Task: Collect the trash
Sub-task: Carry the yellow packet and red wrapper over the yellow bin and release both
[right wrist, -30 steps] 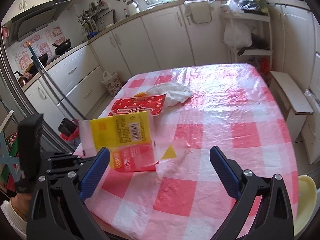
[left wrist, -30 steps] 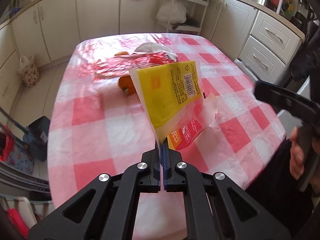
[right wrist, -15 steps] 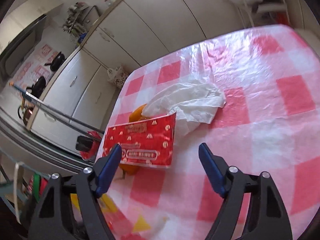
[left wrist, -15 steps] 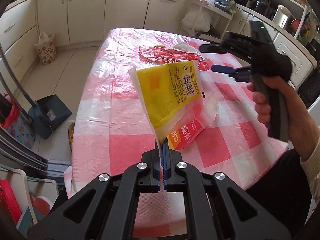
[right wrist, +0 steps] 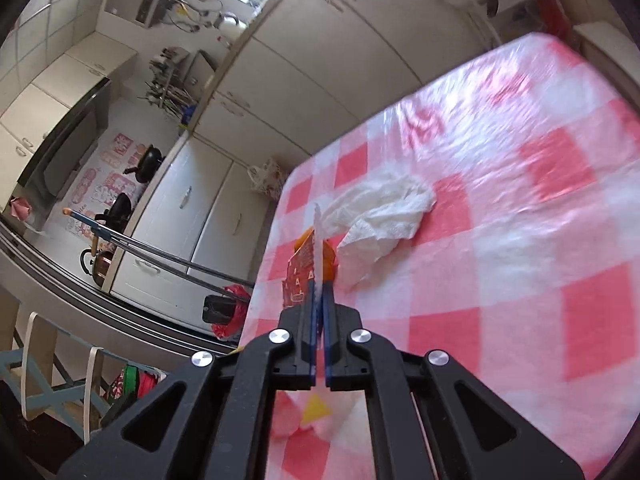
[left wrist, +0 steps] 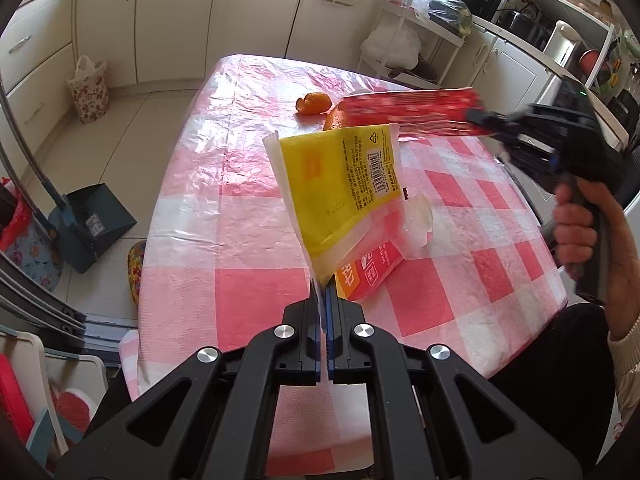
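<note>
Red wrapper [left wrist: 416,114] now lifted, edge-on

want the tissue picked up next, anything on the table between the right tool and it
Nothing on the table blocks it. The right tool is shut on the red wrapper, which sticks out ahead of the tips, with orange peel just past them. The tissue lies beyond, uncovered. The tool must drop the wrapper first.
</note>
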Demonstrator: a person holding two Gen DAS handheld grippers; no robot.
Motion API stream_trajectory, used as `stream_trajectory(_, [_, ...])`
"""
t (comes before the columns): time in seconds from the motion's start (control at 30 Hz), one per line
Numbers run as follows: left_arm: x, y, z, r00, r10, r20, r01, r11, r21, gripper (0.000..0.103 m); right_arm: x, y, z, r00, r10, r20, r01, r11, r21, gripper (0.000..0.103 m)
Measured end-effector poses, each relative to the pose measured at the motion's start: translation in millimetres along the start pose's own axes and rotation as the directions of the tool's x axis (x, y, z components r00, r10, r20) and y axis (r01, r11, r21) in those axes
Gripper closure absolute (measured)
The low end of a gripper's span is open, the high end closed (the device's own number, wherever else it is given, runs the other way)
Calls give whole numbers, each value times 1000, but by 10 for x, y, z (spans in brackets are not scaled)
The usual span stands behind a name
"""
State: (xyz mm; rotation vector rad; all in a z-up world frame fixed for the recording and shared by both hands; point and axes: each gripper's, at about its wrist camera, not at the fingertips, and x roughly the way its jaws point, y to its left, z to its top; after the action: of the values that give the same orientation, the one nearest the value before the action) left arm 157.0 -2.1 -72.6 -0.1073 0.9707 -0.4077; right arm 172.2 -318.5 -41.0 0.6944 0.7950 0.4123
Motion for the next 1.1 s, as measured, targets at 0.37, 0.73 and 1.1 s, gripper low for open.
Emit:
stream_trajectory(0.37, [-131,-387,42,998,-62,11,62,998,25,101,-1215,-252,-207,981,-139,138,144,989,-33,100])
stream_trajectory(0.73, [-264,-1458,270,991,-136,19,129,970,207,101,-2138,-637,-552,941,-202,271,189,979,75,100])
stream_trajectory(1.1, [-306,-2620,530,972,-233,8,214,904,369,102,-2855,-1214,-875,883,-324,340,276,943,183,100])
